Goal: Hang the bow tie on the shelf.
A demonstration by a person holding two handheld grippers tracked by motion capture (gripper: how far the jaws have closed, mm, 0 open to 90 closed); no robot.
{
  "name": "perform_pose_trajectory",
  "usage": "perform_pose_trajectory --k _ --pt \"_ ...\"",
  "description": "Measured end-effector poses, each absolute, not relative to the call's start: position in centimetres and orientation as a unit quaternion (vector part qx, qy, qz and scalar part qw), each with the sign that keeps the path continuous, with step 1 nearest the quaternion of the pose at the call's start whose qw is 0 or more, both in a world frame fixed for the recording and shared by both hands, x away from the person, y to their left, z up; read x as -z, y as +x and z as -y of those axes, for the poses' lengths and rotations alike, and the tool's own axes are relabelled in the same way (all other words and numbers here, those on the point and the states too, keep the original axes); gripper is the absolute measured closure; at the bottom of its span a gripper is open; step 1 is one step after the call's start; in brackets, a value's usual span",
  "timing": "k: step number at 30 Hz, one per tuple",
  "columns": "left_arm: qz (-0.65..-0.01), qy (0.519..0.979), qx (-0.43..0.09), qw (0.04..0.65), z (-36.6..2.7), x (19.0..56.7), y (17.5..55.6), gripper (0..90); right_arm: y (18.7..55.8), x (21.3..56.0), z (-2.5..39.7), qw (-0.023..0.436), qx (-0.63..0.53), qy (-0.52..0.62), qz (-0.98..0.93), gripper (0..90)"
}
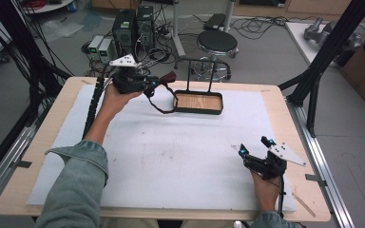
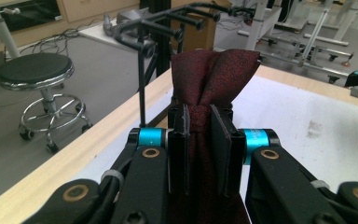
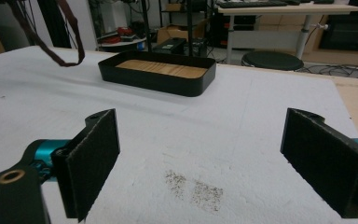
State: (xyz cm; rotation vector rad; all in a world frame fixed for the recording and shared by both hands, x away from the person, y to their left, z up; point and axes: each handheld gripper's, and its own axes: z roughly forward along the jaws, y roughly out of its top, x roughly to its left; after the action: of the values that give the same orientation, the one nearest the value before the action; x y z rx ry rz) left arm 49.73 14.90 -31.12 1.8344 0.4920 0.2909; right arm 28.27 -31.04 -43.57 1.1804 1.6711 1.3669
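My left gripper point(image 1: 158, 83) is held above the table's far left and is shut on a dark red tie point(image 1: 169, 77). The tie's bunched end point(image 2: 214, 70) sticks out past the jaws in the left gripper view. The rest of it hangs below in a loop point(image 1: 160, 107) that swings near the tray's left end, and this loop point(image 3: 70, 51) also shows in the right gripper view. My right gripper point(image 1: 253, 146) rests low at the near right, open, its pads point(image 3: 93, 158) wide apart with nothing between them.
A black tray point(image 1: 197, 110) with a wooden floor sits at the table's far middle, and a thin black rack point(image 1: 202, 71) with pegs rises behind it. A white mat point(image 1: 180, 156) covers the table. A stool point(image 1: 217, 43) and computers stand on the floor beyond.
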Motion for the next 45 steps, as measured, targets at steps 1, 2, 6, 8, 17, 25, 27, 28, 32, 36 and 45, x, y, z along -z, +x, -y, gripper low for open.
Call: perform_pose_trajectory --k 1,2,6,8,17,25,27,28,32,36,45 --pt "-0.208 0.781 -0.125 0.575 -14.6 31.0 49.9 77.3 28.3 43.6 31.0 0.332 -0.525 0.453 -0.639 10.7" --pt "-0.205 0.781 -0.126 0.577 -14.3 30.8 50.0 77.3 28.3 43.6 31.0 0.332 -0.525 0.453 -0.640 10.7" --pt "-0.198 0.781 -0.125 0.579 -13.1 30.4 50.6 77.3 28.3 43.6 31.1 0.332 -0.525 0.452 -0.640 10.8" --pt "-0.196 0.781 -0.126 0.579 -12.6 30.1 50.9 77.3 28.3 43.6 31.1 0.333 -0.525 0.453 -0.640 10.7" --pt "-0.198 0.763 -0.122 0.603 -11.0 29.5 52.4 77.3 28.3 43.6 31.1 0.332 -0.526 0.452 -0.640 10.7" --pt "-0.207 0.746 -0.108 0.623 -10.4 29.4 53.8 77.3 28.3 43.6 31.1 0.330 -0.525 0.453 -0.640 10.7" --pt "-0.207 0.742 -0.107 0.629 -10.2 29.3 54.0 77.4 28.3 43.6 31.1 0.331 -0.526 0.452 -0.640 10.7" --pt "-0.205 0.740 -0.108 0.631 -10.1 29.3 54.0 77.3 28.3 43.6 31.1 0.331 -0.526 0.451 -0.640 10.7" --pt "-0.209 0.729 -0.098 0.645 -9.8 29.5 54.4 77.3 28.3 43.6 31.1 0.330 -0.526 0.452 -0.640 10.7" --pt "-0.215 0.720 -0.096 0.653 -9.4 29.9 54.8 77.4 28.3 43.6 31.1 0.331 -0.527 0.450 -0.641 10.7" --pt "-0.220 0.703 -0.092 0.670 -8.9 30.4 55.7 77.3 28.3 43.6 31.1 0.331 -0.526 0.451 -0.641 10.8"
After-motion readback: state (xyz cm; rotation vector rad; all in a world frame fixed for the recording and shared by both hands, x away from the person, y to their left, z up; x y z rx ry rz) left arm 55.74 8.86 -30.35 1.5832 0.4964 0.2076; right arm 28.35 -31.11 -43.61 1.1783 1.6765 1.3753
